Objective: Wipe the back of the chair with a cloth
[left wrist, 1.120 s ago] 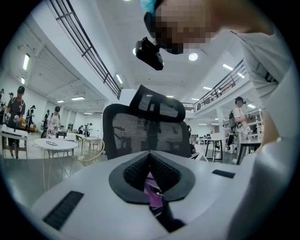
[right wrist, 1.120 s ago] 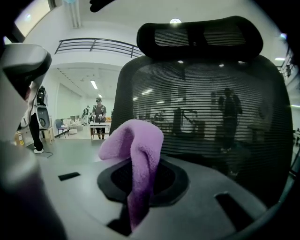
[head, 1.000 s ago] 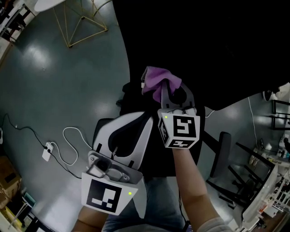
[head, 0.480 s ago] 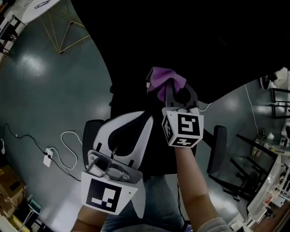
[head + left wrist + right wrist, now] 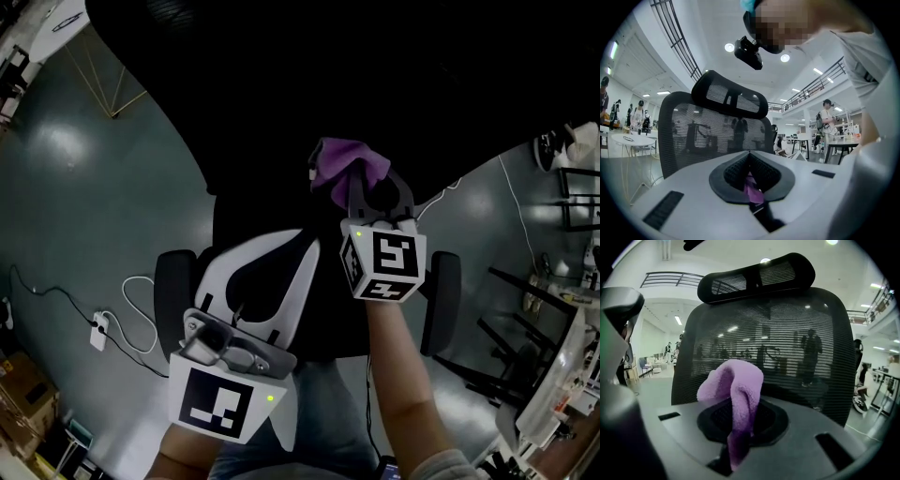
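right gripper [image 5: 370, 187] w/ cloth [image 5: 345, 164] nudged rightward, chair back [image 5: 281, 122] swung, covers more floor, 2nd armrest [image 5: 173, 291] now visible

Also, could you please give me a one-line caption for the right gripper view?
Right gripper clamps a purple cloth before the mesh chair back.

Left gripper [image 5: 305, 242], right gripper [image 5: 366, 183]: pale shells, black pads [image 5: 731, 174], 1 black-and-white marker cube [image 5: 386, 265] each. Worn: blue jeans [image 5: 251, 454], pale sleeve [image 5: 444, 465].

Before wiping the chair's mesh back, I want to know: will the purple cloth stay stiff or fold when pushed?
Probably floppy: the cloth droops over the right claw in a loose fold. Its fuzzy pile looks light, and may drag on the mesh back.
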